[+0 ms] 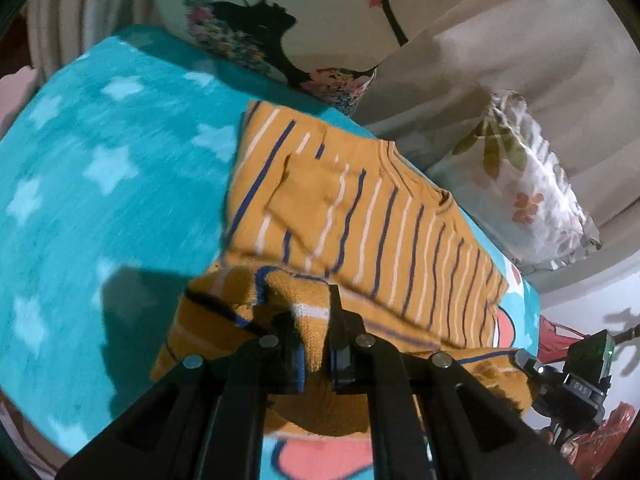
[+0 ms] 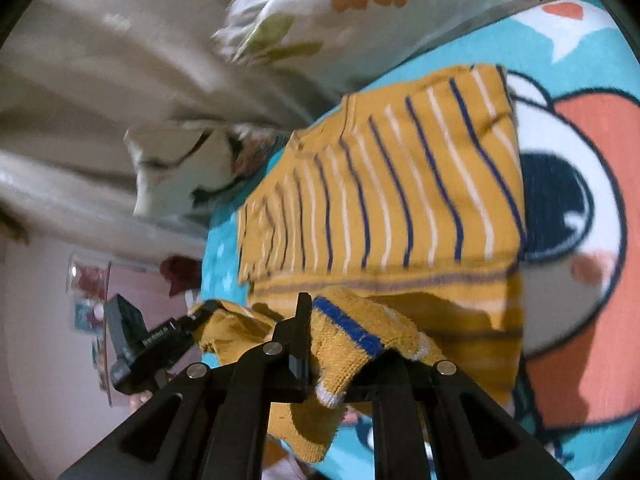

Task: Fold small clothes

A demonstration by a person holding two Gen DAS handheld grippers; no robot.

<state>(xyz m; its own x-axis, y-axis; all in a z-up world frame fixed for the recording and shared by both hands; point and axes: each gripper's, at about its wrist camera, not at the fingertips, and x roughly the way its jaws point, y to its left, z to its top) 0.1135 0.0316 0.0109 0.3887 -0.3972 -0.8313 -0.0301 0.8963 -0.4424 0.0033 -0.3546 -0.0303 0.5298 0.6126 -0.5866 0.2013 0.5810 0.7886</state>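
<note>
A small mustard-yellow knit top with blue and white stripes lies on a turquoise star blanket. Its near hem is lifted off the blanket and arches over the rest of the garment. My left gripper is shut on one corner of that hem. In the right wrist view the same top lies ahead, and my right gripper is shut on the other hem corner, which drapes over its fingers. The other gripper shows at the left edge, holding its corner too.
A cartoon print in coral, white and navy covers the blanket to the right of the top. Floral pillows and beige bedding lie beyond the garment. A pink wall stands past the bed's edge.
</note>
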